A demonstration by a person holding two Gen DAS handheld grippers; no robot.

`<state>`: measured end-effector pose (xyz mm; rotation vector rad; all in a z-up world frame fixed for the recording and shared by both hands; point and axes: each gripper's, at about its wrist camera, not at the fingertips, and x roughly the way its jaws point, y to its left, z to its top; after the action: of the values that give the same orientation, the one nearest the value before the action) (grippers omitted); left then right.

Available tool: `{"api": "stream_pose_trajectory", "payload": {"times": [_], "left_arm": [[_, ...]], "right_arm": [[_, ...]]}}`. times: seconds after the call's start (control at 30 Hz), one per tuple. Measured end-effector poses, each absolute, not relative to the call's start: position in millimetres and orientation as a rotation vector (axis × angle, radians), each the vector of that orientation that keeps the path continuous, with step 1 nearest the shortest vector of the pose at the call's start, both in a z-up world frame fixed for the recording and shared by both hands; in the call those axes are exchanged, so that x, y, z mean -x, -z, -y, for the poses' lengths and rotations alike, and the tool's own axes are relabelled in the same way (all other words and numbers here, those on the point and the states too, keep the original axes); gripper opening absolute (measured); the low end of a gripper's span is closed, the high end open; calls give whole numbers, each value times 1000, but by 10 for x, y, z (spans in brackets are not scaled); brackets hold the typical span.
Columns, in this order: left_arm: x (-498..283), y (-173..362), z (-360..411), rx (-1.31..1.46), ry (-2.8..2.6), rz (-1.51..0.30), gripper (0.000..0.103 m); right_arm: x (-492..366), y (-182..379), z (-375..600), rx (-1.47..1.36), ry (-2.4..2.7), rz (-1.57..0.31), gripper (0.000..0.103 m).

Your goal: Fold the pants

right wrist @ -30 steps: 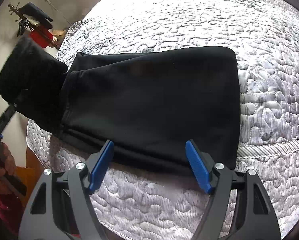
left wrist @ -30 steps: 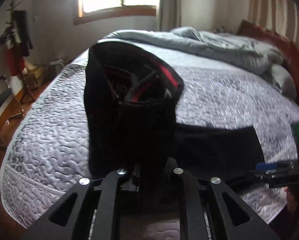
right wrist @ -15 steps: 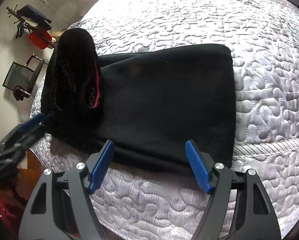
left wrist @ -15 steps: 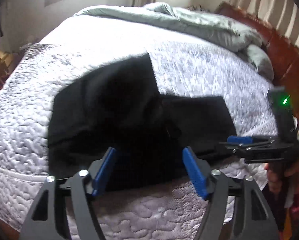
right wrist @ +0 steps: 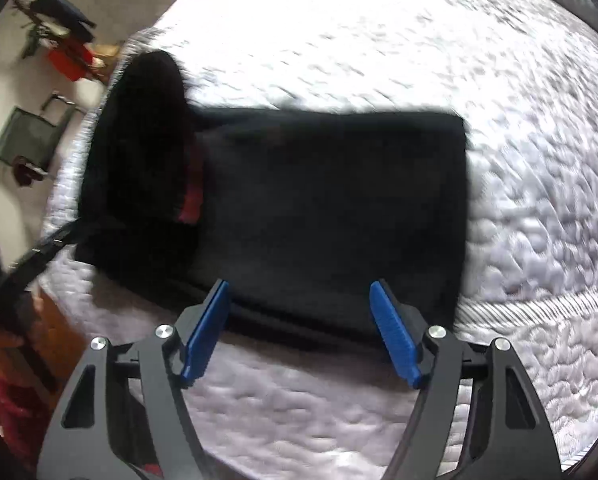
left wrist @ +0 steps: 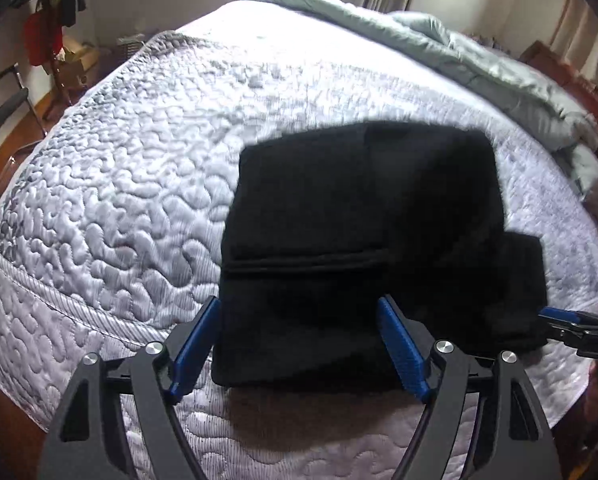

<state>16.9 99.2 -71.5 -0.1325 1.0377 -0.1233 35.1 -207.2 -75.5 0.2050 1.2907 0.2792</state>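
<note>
The black pants (left wrist: 359, 240) lie folded on the white quilted bed (left wrist: 119, 200), near its front edge. My left gripper (left wrist: 299, 340) hovers just above their near edge. Its jaws are opening; fabric shows between the blue pads (left wrist: 197, 344) but they do not press on it. In the right wrist view the pants (right wrist: 319, 200) form a dark rectangle with a raised flap and a red waistband strip (right wrist: 191, 184) at the left. My right gripper (right wrist: 301, 328) stands open over the near edge, empty. Its tip (left wrist: 571, 324) shows at the right of the left wrist view.
A rumpled grey duvet (left wrist: 499, 68) lies along the far right of the bed, beside a wooden headboard (left wrist: 559, 64). A dark chair (right wrist: 31, 136) and red items (right wrist: 69, 64) stand on the wooden floor past the bed's left side. The mattress edge runs just under both grippers.
The left gripper let go of the pants' waist end, which dropped over the lower layer. Its jaws went from shut to wide, and it sank toward the bed. The right gripper hardly moved.
</note>
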Motion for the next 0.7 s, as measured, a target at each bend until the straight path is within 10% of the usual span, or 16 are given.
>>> {"api": "stream_pose_trajectory", "payload": {"times": [0.47, 0.7], "left_arm": [[-287, 784, -1252, 40, -52, -1087, 86], [-365, 811, -1307, 49, -51, -1090, 91]], "right_arm": [[-984, 658, 865, -136, -450, -1335, 75], [-962, 665, 825, -150, -533, -1318, 16]]}}
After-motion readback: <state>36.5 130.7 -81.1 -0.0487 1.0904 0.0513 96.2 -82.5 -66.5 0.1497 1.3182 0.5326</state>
